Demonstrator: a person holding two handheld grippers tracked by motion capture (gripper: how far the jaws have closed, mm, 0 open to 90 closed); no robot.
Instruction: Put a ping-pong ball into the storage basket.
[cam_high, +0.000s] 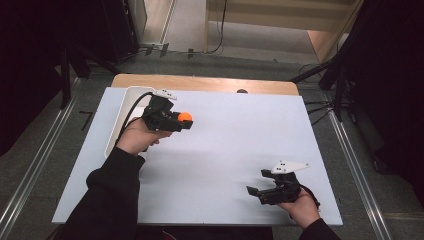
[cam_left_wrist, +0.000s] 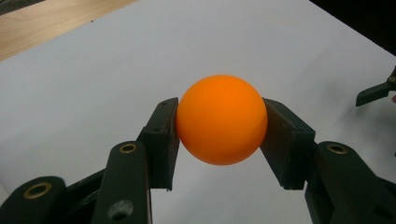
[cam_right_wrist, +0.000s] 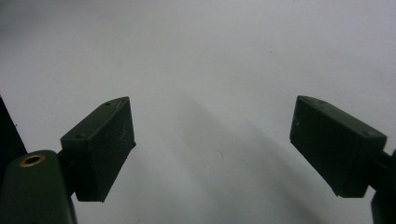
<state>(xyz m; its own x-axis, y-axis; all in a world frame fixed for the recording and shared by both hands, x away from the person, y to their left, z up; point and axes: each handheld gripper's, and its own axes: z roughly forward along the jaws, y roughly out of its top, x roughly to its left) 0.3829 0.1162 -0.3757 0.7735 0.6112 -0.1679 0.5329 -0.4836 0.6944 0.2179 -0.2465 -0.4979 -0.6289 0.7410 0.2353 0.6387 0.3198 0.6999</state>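
An orange ball (cam_high: 185, 117) is held above the white table sheet (cam_high: 225, 145) at the back left, with my left gripper (cam_high: 182, 121) shut on it. In the left gripper view the orange ball (cam_left_wrist: 221, 119) sits squeezed between the two black pads (cam_left_wrist: 161, 140), clear of the sheet. My right gripper (cam_high: 257, 188) rests low near the front right of the sheet, jaws spread wide. In the right gripper view my right gripper (cam_right_wrist: 212, 147) is open with nothing but white sheet between its pads (cam_right_wrist: 100, 144).
A white tray (cam_high: 121, 117) lies along the sheet's left edge, partly behind my left hand. A bare wooden strip (cam_high: 205, 83) of the table runs along the far edge. Dark stands and cables flank the table on both sides.
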